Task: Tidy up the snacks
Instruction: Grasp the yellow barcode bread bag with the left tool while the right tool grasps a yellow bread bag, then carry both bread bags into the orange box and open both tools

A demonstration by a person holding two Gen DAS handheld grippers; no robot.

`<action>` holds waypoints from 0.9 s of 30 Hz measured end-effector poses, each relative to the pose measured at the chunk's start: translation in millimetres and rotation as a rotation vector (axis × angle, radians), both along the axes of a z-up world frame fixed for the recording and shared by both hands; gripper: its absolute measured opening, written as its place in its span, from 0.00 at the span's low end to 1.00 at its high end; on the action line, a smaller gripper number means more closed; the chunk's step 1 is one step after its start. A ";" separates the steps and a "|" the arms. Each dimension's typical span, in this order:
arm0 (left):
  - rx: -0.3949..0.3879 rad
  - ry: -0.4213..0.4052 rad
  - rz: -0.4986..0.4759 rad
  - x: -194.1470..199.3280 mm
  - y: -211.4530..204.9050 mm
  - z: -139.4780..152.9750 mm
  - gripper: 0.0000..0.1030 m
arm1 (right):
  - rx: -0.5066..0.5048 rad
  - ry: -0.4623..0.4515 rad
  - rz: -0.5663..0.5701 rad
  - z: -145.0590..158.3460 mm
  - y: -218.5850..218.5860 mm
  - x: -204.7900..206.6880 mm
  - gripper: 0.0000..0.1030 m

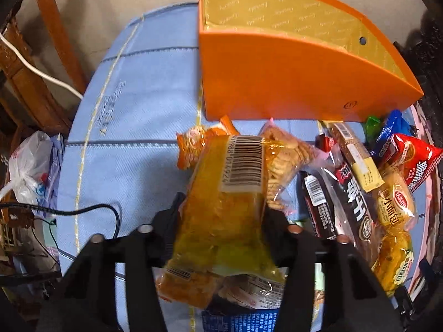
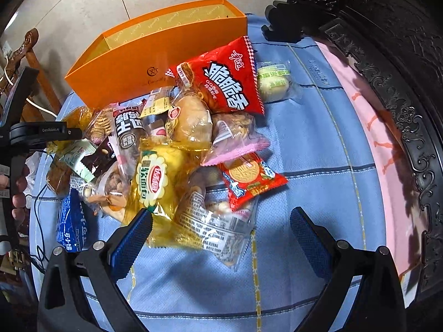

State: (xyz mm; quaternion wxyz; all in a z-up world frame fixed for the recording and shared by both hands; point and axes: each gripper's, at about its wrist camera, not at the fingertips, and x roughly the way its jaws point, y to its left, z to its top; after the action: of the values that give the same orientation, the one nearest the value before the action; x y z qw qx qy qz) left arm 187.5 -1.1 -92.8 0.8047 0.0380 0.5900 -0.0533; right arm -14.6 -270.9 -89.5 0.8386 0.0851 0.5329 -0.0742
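Observation:
My left gripper (image 1: 224,209) is shut on a long yellow snack packet (image 1: 243,163) with a barcode label, its fingers pinching the sides. The packet points toward the orange box (image 1: 277,83), which stands open with a gold lining just beyond. To the right lies a pile of snacks (image 1: 351,182). In the right wrist view my right gripper (image 2: 220,238) stands open low over the near edge of the pile. A clear printed packet (image 2: 213,227) lies partly between its blue pads (image 2: 133,238), untouched. A red chip bag (image 2: 229,83) leans by the orange box (image 2: 133,63).
A blue checked cloth (image 2: 318,152) covers the table. Dark carved wooden furniture (image 2: 401,88) and a pink strip (image 2: 368,127) border its right side. A green round cake packet (image 2: 272,83) lies apart. A wooden chair (image 1: 47,49), white plastic bag (image 1: 27,168) and black cable (image 1: 83,210) sit left.

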 end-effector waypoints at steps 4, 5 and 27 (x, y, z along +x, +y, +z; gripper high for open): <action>-0.048 -0.034 0.006 -15.0 3.0 16.0 0.39 | 0.009 -0.009 0.056 5.1 10.3 14.5 0.97; -0.059 -0.039 -0.002 -20.3 2.9 18.4 0.39 | 0.021 -0.008 0.074 5.3 14.9 19.5 0.95; -0.172 -0.126 0.001 -53.2 10.4 64.2 0.39 | 0.221 -0.056 0.162 51.4 9.1 24.8 0.36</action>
State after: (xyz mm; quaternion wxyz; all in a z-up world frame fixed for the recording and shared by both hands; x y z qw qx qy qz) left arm 134.3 9.3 -28.6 0.8404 -0.0284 0.5316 -0.1010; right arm 10.2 -261.8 -38.0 0.8419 0.1355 0.5194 0.0551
